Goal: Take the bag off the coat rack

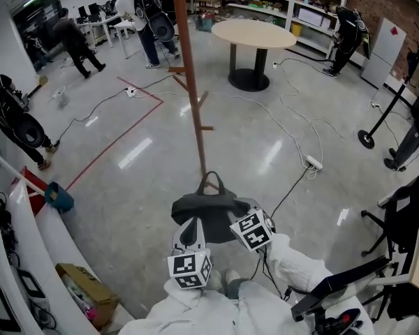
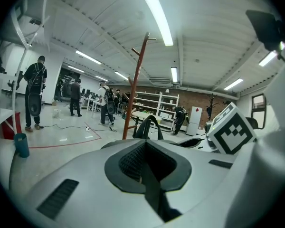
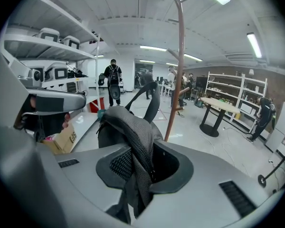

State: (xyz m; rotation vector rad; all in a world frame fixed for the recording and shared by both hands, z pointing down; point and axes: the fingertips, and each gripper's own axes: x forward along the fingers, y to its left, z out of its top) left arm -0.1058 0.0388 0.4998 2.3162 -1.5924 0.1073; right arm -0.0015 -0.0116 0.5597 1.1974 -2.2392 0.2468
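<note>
seemingly the bag (image 1: 206, 211) is off the rack (image 1: 190, 96): it hangs low between both tongs, above the floor (image 1: 126, 187). the left tongs (image 2: 145, 167) are pressed together on a dark strap that runs out of their recess and down. the right tongs (image 3: 140, 167) are pinching a mesh strap (image 3: 133, 141), which folds over them with the bag's bulk bunched just beyond. neither pair stands spread.

the relation that matters is bag to pole. in the head view the bag lies crosswise, its long axis running left to right from one pair of tongs to the other. the rack's pole rises straight beyond its middle, on the far side from the person. the handle (image 1: 211, 183) stands up as an empty loop near the foot of the pole. no peg (image 1: 207, 127) passes through it that i can see, and the lowest pegs sit higher up the pole, apart from the bag. the right gripper view agrees: the loop is free in the air, with the pole behind and to its right.

both hands are about equally near, the right a little further forward. so i judge the lifting-off done. what remains is to draw the bag toward the person, away from the pole, keeping both grips so the loose loop does not catch a low peg. whether the bag touches the pole's base is hidden behind the bag.
</note>
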